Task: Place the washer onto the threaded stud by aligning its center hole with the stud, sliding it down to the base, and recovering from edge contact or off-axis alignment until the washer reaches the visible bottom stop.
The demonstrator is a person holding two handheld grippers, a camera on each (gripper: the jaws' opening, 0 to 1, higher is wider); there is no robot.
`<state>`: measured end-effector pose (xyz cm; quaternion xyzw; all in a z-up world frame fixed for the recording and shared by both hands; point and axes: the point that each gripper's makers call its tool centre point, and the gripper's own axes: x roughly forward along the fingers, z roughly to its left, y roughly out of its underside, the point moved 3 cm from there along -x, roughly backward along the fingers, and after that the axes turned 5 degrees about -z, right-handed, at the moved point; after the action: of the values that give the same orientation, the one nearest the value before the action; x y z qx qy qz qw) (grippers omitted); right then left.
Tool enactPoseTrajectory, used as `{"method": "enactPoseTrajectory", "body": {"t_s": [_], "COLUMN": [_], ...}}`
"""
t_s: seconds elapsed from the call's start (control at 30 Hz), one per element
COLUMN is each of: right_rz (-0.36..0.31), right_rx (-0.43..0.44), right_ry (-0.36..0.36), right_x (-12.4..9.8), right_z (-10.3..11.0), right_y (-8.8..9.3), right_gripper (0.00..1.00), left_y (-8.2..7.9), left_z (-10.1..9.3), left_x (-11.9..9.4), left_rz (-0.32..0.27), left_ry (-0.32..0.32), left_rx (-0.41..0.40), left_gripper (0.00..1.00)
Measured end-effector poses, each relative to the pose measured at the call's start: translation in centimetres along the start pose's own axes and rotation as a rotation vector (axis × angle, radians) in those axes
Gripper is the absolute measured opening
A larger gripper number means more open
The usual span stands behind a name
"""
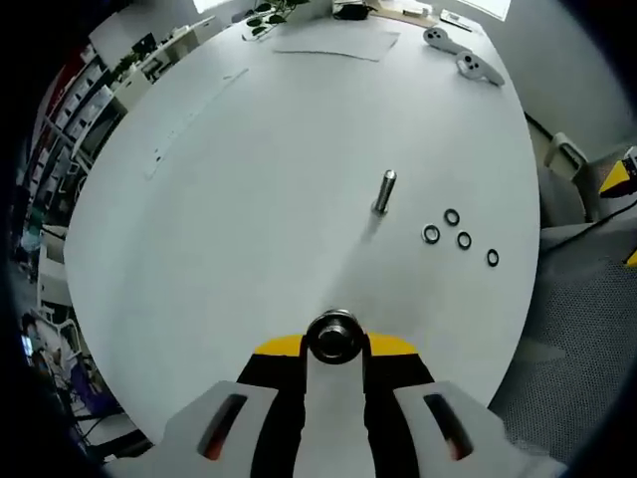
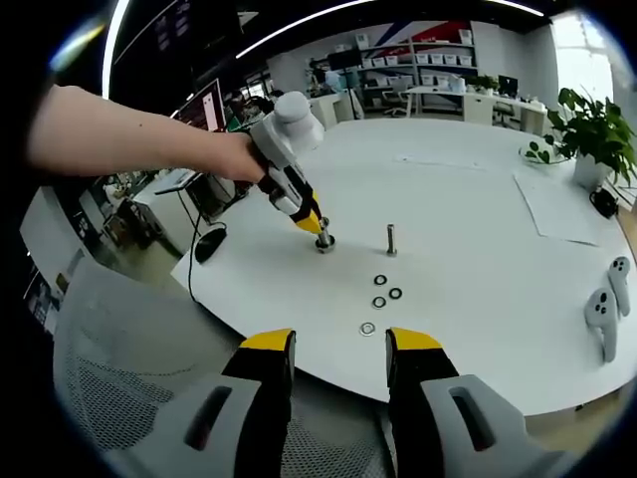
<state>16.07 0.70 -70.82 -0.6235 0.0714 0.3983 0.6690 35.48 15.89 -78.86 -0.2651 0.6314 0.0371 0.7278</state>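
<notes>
On the white table point(image 1: 199, 249) the threaded stud point(image 1: 384, 191) stands upright with four washers point(image 1: 459, 235) lying flat just beside it, none threaded on yet. My left gripper point(image 2: 320, 236) is clenched on a metal cylindrical piece point(image 1: 334, 337), probably parked near the stud as a steady. My right gripper point(image 2: 338, 360) waits released at the table's edge, lined up toward the nearest washer point(image 2: 367, 329).
</notes>
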Motion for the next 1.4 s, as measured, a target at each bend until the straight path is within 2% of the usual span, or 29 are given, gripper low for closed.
{"method": "enactPoseTrajectory", "body": {"t_s": [0.4,0.93,1.4], "right_rz": [-0.003,0.000,-0.001], "right_rx": [0.005,0.001,0.000], "right_ry": [0.001,-0.005,-0.002], "right_x": [0.0,0.0,0.0], "right_z": [0.0,0.0,0.0], "right_y": [0.0,0.1,0.1], "right_gripper": [0.39,0.39,0.39], "left_y": [0.5,0.6,1.1], "left_z": [-0.1,-0.6,-0.3], "left_x": [0.9,2.2,3.0], "left_rz": [0.034,0.075,0.101], "left_ry": [0.005,0.007,0.022], "left_rx": [-0.006,0.030,0.008], "left_gripper": [0.19,0.19,0.19]}}
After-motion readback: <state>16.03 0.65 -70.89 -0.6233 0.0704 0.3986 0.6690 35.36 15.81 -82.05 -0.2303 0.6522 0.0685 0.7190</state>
